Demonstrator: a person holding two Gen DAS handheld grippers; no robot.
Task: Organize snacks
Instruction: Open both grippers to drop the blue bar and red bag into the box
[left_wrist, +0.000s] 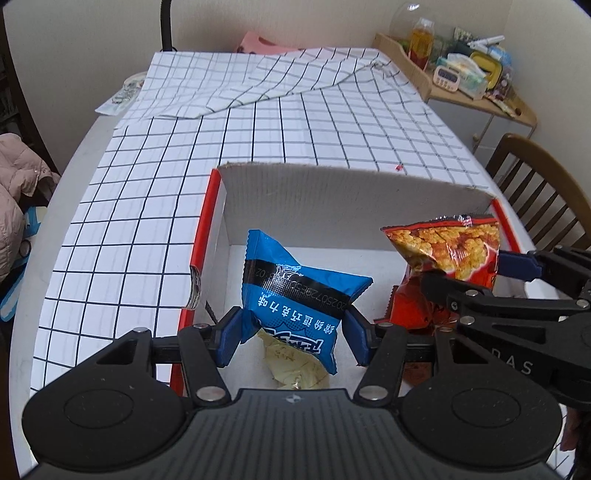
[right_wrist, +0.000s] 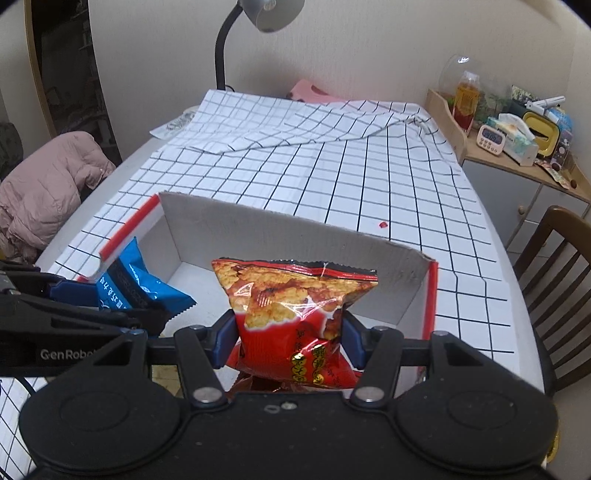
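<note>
My left gripper is shut on a blue snack packet and holds it over the white cardboard box with red edges. My right gripper is shut on a red snack bag and holds it over the same box. The red bag and right gripper show at the right of the left wrist view. The blue packet and left gripper show at the left of the right wrist view. A pale yellow packet and another red packet lie inside the box.
The box stands on a table with a white checked cloth, folded over at the far end. A wooden chair is at the right. A cluttered side cabinet stands at the far right. A desk lamp is at the back, a pink jacket at the left.
</note>
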